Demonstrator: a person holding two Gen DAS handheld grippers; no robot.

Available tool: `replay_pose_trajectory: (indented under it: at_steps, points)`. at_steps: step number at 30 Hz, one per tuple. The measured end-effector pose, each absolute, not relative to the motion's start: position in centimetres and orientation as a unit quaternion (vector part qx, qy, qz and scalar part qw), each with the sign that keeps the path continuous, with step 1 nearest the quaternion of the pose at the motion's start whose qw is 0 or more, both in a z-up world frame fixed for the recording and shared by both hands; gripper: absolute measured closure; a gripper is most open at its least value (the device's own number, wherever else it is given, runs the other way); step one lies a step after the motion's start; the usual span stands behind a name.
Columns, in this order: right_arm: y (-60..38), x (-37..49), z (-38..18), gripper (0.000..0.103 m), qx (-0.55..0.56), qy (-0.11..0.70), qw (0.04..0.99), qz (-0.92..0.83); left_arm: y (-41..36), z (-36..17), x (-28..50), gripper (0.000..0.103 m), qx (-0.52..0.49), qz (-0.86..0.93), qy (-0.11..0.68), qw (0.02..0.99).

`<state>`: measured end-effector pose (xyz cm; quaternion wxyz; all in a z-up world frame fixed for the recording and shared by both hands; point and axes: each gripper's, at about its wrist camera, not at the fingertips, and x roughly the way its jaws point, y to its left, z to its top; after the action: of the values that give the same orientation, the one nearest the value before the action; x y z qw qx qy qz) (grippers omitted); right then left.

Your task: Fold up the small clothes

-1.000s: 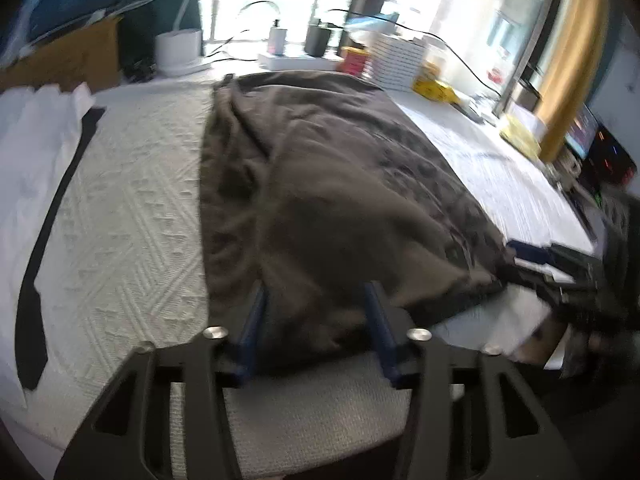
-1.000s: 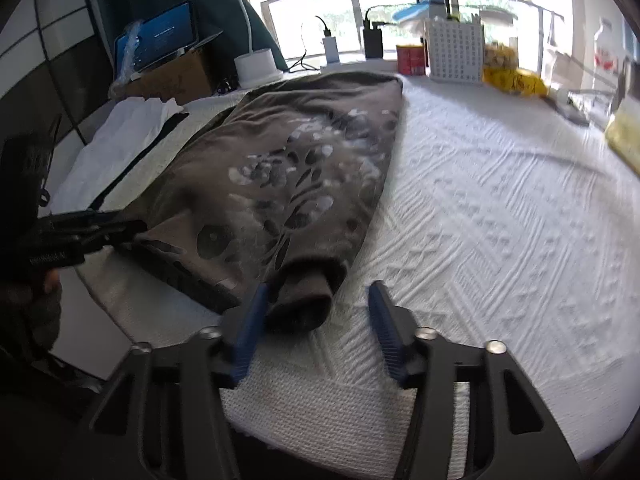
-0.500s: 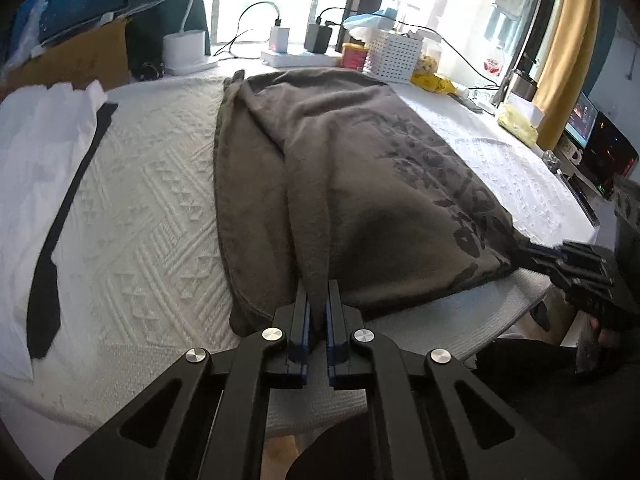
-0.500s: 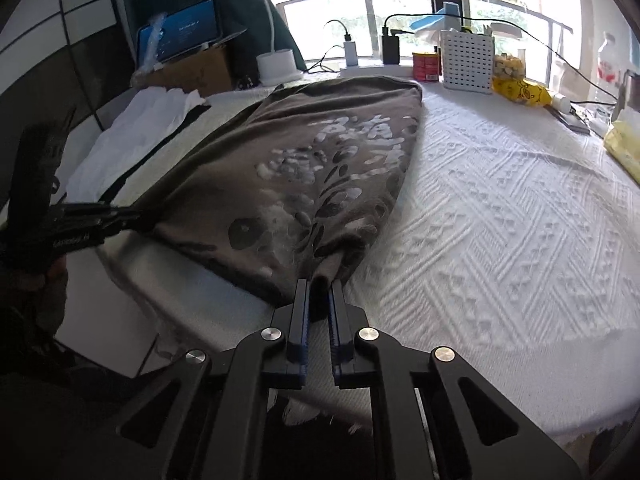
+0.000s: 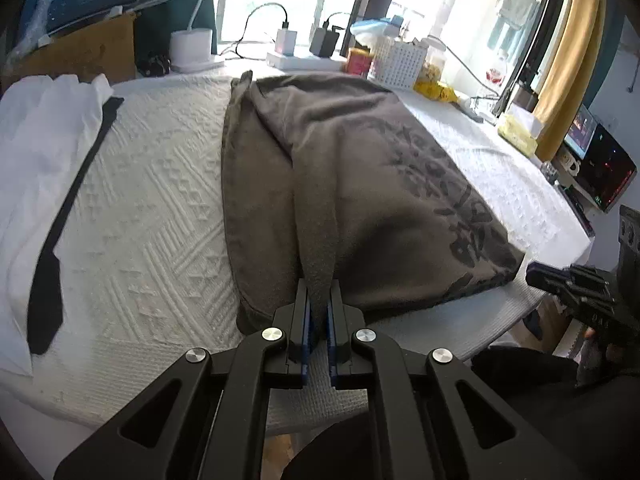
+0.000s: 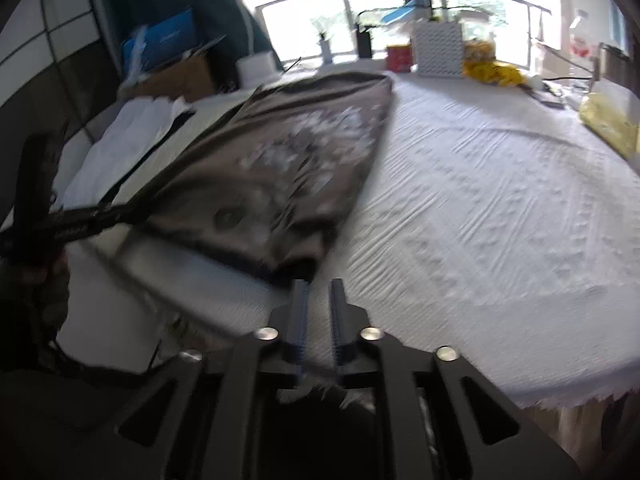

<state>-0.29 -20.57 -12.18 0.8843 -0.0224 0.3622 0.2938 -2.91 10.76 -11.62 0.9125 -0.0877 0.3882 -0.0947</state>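
A dark brown printed garment [image 5: 360, 184] lies along the white textured table cover [image 5: 152, 208]. My left gripper [image 5: 319, 312] is shut on a raised fold at the garment's near edge. In the right wrist view the garment [image 6: 288, 168] lies ahead and to the left, blurred. My right gripper [image 6: 318, 300] stands just off the garment's near corner with a narrow gap between its fingers and no cloth in it. The right gripper also shows in the left wrist view [image 5: 568, 284], beside the garment's right corner. The left gripper shows at the left in the right wrist view [image 6: 76, 220].
A white shirt with a black tie [image 5: 52, 264] lies at the left of the table. A cardboard box [image 5: 84, 52], a lamp base [image 5: 191, 46], chargers, a red tin [image 5: 358, 62] and a white basket [image 5: 394, 62] stand along the far edge. A monitor [image 5: 600, 164] is at right.
Both grippers closed on the garment's near corners and pulled back. Now the right gripper has parted slightly and come off the cloth; the left still holds its fold.
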Motion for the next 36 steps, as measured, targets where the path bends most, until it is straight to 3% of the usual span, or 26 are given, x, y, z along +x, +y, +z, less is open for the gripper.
replay_pose_trajectory:
  at_steps: [1,8,9,10,11,13,26,33,36]
  points:
    - [-20.7,0.0,-12.1,0.055,-0.017,0.361,0.885,0.294,10.9,-11.4,-3.0,0.097,-0.088,-0.094,0.384,0.914]
    - [-20.2,1.7,-11.9,0.058,-0.001,0.357,0.883,0.305,11.0,-10.6,-2.9,0.097,-0.081,-0.093,0.373,0.920]
    - [-20.0,1.9,-12.2,0.064,-0.002,0.359,0.880,0.310,11.0,-10.8,-2.9,0.097,-0.079,-0.092,0.375,0.919]
    - [-19.8,2.0,-12.4,0.085,-0.006,0.364,0.876,0.315,10.9,-11.0,-2.8,0.097,-0.078,-0.092,0.377,0.919]
    - [-19.5,1.9,-12.6,0.096,-0.010,0.367,0.874,0.319,10.9,-11.2,-2.8,0.097,-0.077,-0.091,0.380,0.917]
    - [-18.9,1.3,-12.8,0.098,-0.026,0.365,0.871,0.328,10.8,-11.6,-2.7,0.097,-0.071,-0.090,0.387,0.915]
    - [-18.7,-0.2,-13.3,0.098,-0.051,0.374,0.867,0.324,10.9,-11.7,-2.9,0.096,-0.063,-0.089,0.388,0.915]
    - [-19.5,1.0,-11.9,0.098,-0.044,0.368,0.877,0.305,11.7,-9.6,-2.5,0.090,-0.052,-0.065,0.367,0.927]
    - [-19.7,1.8,-11.6,0.091,-0.041,0.368,0.879,0.299,12.0,-9.2,-1.9,0.090,-0.052,-0.055,0.365,0.928]
